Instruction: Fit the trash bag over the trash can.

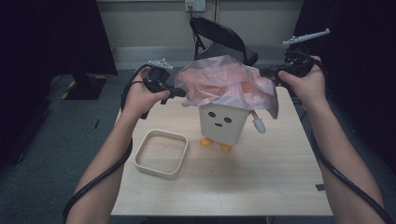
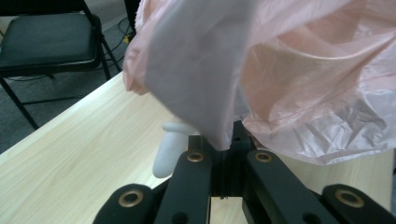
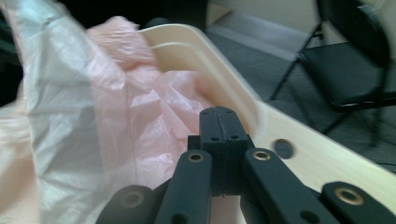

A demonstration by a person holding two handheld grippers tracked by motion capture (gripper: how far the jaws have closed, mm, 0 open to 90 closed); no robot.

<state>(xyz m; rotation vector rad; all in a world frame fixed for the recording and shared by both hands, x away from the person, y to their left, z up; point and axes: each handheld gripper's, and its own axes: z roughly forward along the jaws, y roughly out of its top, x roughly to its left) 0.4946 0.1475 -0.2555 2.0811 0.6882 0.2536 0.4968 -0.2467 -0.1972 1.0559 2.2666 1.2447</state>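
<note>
**Bag getting stretched over the little face bin**

Both sets of jaws are pressed fully together. On the left gripper [image 1: 180, 92] a fold of the pink bag [image 1: 229, 81] is clearly pinched, as seen in the left gripper view, where the film [image 2: 205, 93] runs straight down into the closed tips. The right gripper [image 1: 271, 71] is closed at the bag's right edge too; in its own view the film [image 3: 93, 116] lies right beside the tips, so a thin pinch is assumed, though it can't be made out for sure.

The bag is held up and spread above the cream bin [image 1: 222, 122], draped over its open top, mid-worktop [image 1: 261, 186]. The bin's removed rim [image 1: 161, 153] lies on the near left, well apart.

For this step to go well, the opening should be kept taut and level between the two grips, then lowered evenly so the edge gets folded down around all sides of the bin. Pulling too hard is best avoided, since thin film could tear or the light bin could be tipped.
</note>
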